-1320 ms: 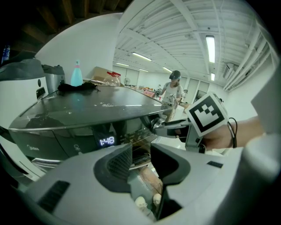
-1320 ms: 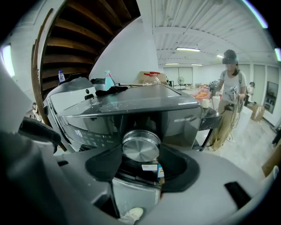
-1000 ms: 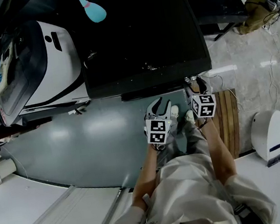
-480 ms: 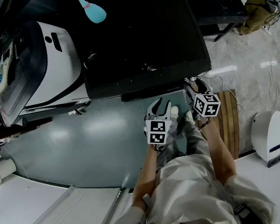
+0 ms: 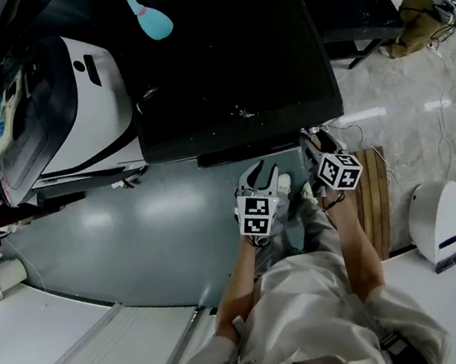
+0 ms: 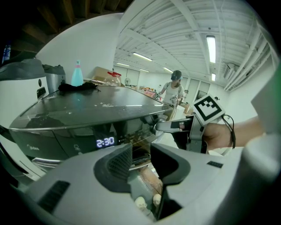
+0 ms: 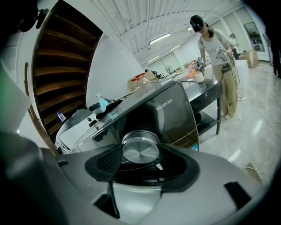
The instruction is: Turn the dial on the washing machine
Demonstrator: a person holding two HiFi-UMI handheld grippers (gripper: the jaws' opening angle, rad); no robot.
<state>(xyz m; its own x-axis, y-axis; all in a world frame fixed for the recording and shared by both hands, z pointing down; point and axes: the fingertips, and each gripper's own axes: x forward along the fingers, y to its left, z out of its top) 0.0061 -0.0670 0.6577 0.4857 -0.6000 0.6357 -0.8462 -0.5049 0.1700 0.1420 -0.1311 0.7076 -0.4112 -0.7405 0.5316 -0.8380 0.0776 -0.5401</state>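
Observation:
The black washing machine (image 5: 228,59) fills the middle of the head view. Its round silver dial (image 7: 140,148) sits on the front panel, between the jaws of my right gripper (image 7: 142,163), which is shut on it from both sides. In the head view the right gripper (image 5: 312,138) is at the machine's front right corner. My left gripper (image 5: 260,172) hangs just in front of the machine, open and holding nothing. In the left gripper view its jaws (image 6: 141,160) point at the panel, where the display (image 6: 105,142) reads 2:30.
A white machine (image 5: 73,98) stands to the left of the black one. A teal bottle (image 5: 150,15) lies on top at the back. Wooden slats (image 5: 372,190) and a white device (image 5: 435,219) are on the floor at right. A person (image 7: 215,52) stands by a black table (image 5: 351,8).
The right gripper's marker cube has rolled a little to the right while its jaws stay on the dial. The left gripper has not moved.

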